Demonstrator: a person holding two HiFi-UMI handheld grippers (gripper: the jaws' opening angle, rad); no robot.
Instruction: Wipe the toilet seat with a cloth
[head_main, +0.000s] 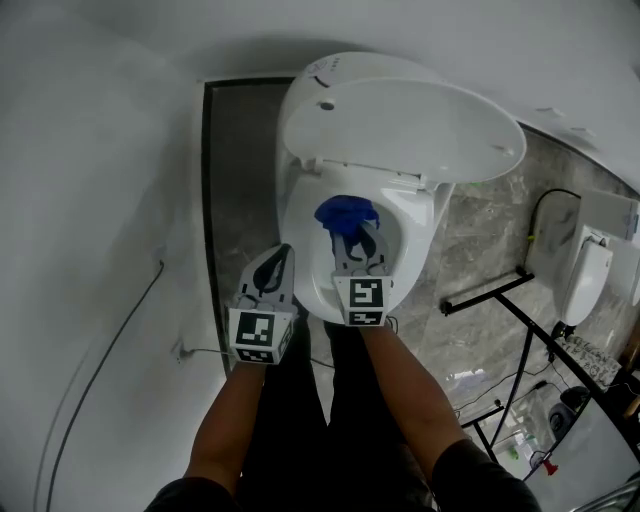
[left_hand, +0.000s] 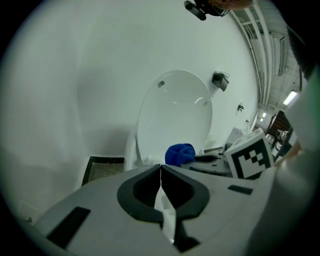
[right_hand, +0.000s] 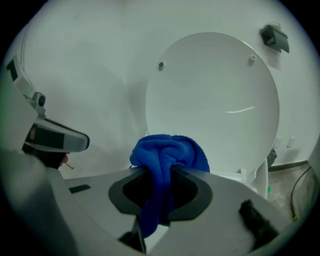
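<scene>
You are holding the blue cloth (right_hand: 167, 150) in your right hand-held gripper (right_hand: 159, 172), and its jaws are squeezing tight on the bunched-up middle of it. The cloth is sitting over the open bowl of the toilet, just in front of the raised lid (head_main: 400, 115). It looks like it is not pressing on the toilet seat (head_main: 300, 235) yet (though I cannot be sure from up here). Your left hand-held gripper (left_hand: 160, 167) is clenched shut with nothing in it, and it is hanging just beside the toilet's left edge. I think you are at the very start of the job: bringing the cloth to the seat before any real wiping. Next you are going to need to press the cloth flat on the white ring and slide it all the way around, keeping it out of the bowl. Counting things: I am seeing one toilet, one seat, one lid, one blue cloth and two hand-held grippers.
</scene>
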